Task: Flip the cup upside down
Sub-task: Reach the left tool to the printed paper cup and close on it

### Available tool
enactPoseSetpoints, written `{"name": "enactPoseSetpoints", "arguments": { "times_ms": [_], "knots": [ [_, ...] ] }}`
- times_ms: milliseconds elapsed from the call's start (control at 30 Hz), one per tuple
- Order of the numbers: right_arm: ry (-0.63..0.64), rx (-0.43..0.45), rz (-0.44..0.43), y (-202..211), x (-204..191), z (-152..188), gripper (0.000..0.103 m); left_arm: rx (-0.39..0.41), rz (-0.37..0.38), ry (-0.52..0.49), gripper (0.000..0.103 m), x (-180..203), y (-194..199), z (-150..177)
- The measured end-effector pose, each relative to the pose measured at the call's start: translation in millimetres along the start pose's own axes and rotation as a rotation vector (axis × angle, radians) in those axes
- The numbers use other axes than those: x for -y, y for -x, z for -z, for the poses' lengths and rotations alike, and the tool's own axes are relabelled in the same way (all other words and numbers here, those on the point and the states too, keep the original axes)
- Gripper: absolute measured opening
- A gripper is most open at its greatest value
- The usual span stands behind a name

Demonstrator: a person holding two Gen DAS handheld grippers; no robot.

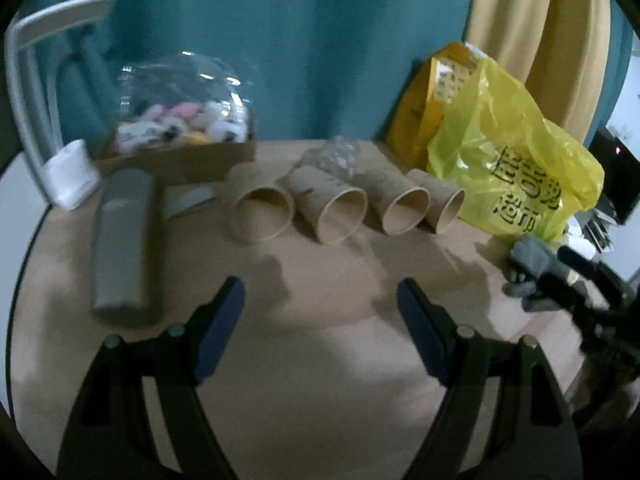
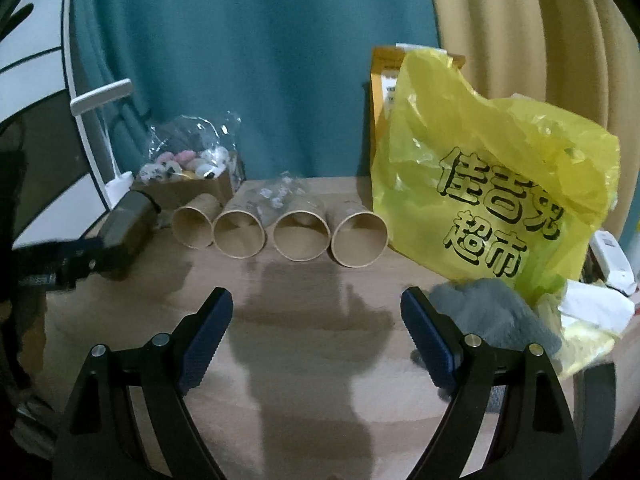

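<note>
Four brown paper cups (image 2: 298, 230) lying on sides, mouths forward, left gripper (image 1: 320, 300) spread, right gripper (image 2: 316, 312) spread

Wooden table (image 2: 312, 360) with four paper cups (image 2: 300, 236) lying sideways, yellow bag (image 2: 492, 184).

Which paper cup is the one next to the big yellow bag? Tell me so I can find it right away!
Find the big yellow bag with black writing at the right of the wooden table. Four brown paper cups lie on their sides in a row, with open mouths facing the camera. Yours is the cup at the right end: the only one beside the bag, with a neighbour cup on just one side.
</note>
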State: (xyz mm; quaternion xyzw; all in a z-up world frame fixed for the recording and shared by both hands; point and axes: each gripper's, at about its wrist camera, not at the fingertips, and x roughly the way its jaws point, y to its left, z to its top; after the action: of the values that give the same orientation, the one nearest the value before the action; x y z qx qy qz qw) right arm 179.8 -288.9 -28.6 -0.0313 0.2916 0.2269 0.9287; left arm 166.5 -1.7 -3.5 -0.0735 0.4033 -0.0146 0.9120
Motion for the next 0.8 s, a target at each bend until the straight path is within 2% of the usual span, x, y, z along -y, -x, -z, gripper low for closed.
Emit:
{"name": "enactPoseSetpoints", "arguments": {
  "times_ms": [133, 367, 467, 567, 667, 800],
  "knots": [
    [-0.003, -0.025, -0.009, -23.5, 15.7, -6.1, 0.088, -0.067, 0.033, 0.001, 0.080, 8.6, -33.5, -40.4],
    [-0.058, -0.041, -0.034, -53.4, 33.8, -16.1, 0.088, -0.190, 0.026, -0.010, 0.080, 18.5, -101.2, -92.9],
    [-0.070, -0.039, -0.030, -60.7, 40.8, -20.7, 0.088, -0.251, 0.028, -0.024, 0.080, 21.0, -125.6, -107.1],
    [-0.084, -0.036, -0.029, -66.2, 46.7, -25.1, 0.088, -0.301, -0.018, -0.029, 0.080, 19.7, -147.2, -113.5],
    [-0.100, -0.027, -0.031, -68.2, 51.7, -26.8, 0.088, -0.358, -0.004, -0.009, 0.080, 19.7, -165.6, -117.7],
    [-0.140, -0.018, -0.035, -69.7, 58.0, -27.9, 0.088, -0.424, -0.053, -0.021, 0.080, 21.4, -185.8, -119.2]
  ]
}}
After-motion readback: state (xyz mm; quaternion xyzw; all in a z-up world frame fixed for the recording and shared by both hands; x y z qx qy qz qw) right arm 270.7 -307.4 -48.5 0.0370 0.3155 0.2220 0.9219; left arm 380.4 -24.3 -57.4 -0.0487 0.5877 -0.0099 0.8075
